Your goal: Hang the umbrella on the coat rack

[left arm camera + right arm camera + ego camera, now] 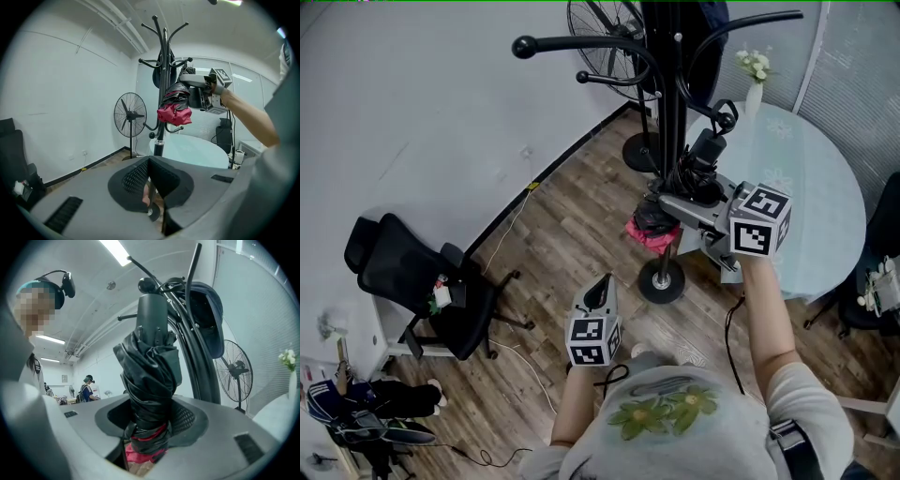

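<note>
The black coat rack (670, 103) stands on a round base on the wood floor, its curved hooks spreading at the top. My right gripper (675, 208) is shut on a folded umbrella (652, 230), black with red fabric, and holds it level against the rack's pole. In the right gripper view the umbrella (150, 380) fills the gripper (150, 420), its dark grey handle close to the rack's hooks (192, 282). The left gripper (598, 292) hangs lower and nearer to me, shut and empty. From the left gripper (149, 161) view the umbrella (174, 105) shows beside the rack (164, 56).
A dark garment (211, 319) hangs on the rack. A round glass table (806, 187) with a flower vase (755, 80) stands right of it, a floor fan (600, 28) behind. A black office chair (412, 281) sits at the left wall. A person (86, 387) stands far off.
</note>
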Available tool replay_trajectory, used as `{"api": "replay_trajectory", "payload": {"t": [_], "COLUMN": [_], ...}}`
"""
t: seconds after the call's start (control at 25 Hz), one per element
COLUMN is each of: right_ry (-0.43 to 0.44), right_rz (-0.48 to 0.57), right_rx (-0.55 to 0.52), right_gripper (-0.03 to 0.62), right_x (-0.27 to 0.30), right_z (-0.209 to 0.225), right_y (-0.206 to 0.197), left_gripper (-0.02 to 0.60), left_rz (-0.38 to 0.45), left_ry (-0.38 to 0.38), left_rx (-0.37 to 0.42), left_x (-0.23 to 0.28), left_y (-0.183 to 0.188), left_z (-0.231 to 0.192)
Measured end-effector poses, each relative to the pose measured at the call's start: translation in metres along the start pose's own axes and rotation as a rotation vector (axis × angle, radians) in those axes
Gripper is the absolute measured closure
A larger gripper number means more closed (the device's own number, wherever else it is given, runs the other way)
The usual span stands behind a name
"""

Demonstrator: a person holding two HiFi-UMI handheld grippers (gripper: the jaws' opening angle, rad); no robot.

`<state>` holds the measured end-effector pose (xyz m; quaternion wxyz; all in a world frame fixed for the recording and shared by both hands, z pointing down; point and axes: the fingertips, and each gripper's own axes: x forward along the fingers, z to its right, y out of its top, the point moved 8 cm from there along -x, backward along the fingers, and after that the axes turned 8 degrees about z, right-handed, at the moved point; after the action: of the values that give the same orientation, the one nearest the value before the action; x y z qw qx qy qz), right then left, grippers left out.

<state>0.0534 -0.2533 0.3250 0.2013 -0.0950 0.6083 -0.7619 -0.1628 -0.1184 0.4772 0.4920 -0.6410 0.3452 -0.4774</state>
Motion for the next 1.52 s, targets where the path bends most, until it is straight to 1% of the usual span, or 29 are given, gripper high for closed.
{"api": "replay_trajectory", "payload": {"t": [0.4,0.68,1.0,1.16,1.24,1.4,1.52], "right_ry": [-0.106,-0.181,-0.212,-0.236,-0.258,-0.35,-0.432], "right_rz": [-0.074,-0.158,-0.191,-0.175,-0.162,-0.119,-0.069], "right_rx": [-0.041,-0.126,-0.104,-0.092,-0.103,-0.151,-0.163], "right_gripper": [0.375,0.375,0.375,0.374,0.373,0.367,0.353], "right_x": [0.0,0.004,0.006,0.005,0.005,0.0,-0.006], "right_z": [0.014,0.02,0.027,0.033,0.036,0.044,0.052], "right_y": [-0.012,-0.022,-0.038,-0.041,-0.042,-0.047,-0.051], "left_gripper": [0.578,0.578,0.578,0.578,0.578,0.578,0.578], "left_rz": [-0.006,-0.007,-0.015,-0.023,-0.025,-0.03,-0.034], "left_ry": [0.006,0.014,0.021,0.023,0.025,0.03,0.032], "left_rx": [-0.002,-0.005,-0.013,-0.018,-0.02,-0.025,-0.026], "left_x": [-0.006,-0.009,-0.011,-0.012,-0.012,-0.014,-0.015], "left_y": [-0.004,-0.005,-0.009,-0.012,-0.013,-0.015,-0.017], "left_z": [0.002,0.0,-0.001,-0.002,-0.002,-0.003,-0.004]}}
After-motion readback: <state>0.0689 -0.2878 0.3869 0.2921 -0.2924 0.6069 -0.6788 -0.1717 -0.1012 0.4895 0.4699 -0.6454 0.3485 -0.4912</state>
